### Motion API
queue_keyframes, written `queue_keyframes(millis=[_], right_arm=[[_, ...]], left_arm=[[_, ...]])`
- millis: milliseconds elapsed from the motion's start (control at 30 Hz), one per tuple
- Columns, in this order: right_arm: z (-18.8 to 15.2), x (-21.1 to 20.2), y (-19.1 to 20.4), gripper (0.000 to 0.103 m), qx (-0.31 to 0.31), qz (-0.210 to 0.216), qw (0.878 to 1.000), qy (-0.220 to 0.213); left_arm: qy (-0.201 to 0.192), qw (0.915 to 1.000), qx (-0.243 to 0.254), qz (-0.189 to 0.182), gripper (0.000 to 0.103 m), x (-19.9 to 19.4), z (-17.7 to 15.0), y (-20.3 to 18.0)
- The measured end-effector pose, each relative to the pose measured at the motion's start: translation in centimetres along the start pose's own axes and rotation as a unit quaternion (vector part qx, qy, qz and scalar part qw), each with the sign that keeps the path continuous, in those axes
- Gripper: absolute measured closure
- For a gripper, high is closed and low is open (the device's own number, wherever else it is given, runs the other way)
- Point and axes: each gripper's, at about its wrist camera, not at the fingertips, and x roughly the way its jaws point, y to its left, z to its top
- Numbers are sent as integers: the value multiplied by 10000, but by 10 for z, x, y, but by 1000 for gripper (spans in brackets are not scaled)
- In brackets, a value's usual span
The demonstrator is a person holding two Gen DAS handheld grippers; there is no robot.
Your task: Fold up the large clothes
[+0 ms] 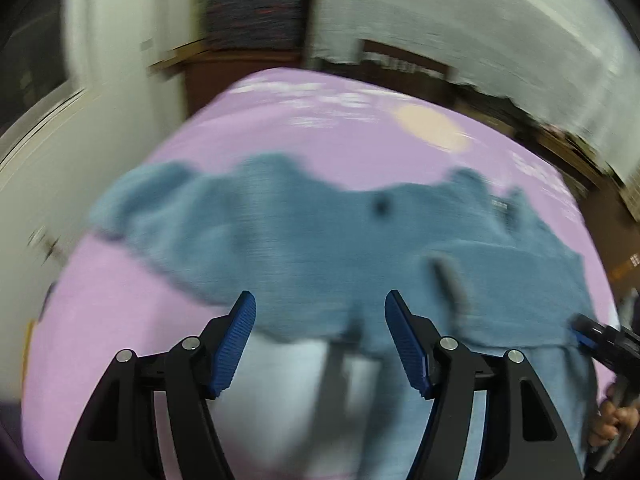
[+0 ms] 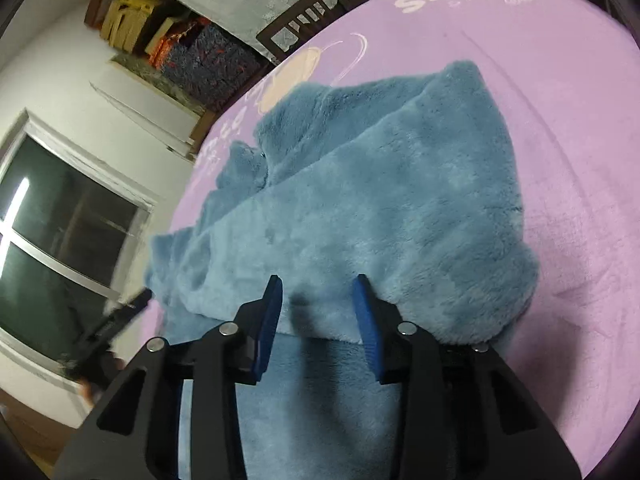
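Blue-grey plush fleece garment (image 2: pixel 372 200) lies spread on the pink-lilac printed bed sheet (image 2: pixel 560 128), one layer already doubled over with a soft rounded fold edge nearest the right tool (image 2: pixel 318 292). Right tool jaws stand wide, over that edge, gripping nothing. Left tool (image 1: pixel 320 308) also wide, empty, above the garment's near hem; view blurred. Judged step: mid-fold, re-gripping. Next move calls for pinching both thick, slippery pile layers together.
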Motion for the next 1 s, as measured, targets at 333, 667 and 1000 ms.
queue_keyframes(millis=[333, 667, 1000], right_arm=[[-24, -59, 25, 65, -360, 98, 9934, -1084], [-31, -51, 12, 62, -125, 127, 9949, -996], [-31, -37, 13, 58, -146, 101, 9967, -792]], left_arm=[[46, 9837, -1792, 148, 41, 14, 21, 115], [-118, 9834, -1792, 256, 47, 36, 44, 128], [-295, 9820, -1837, 324, 50, 50, 47, 134]])
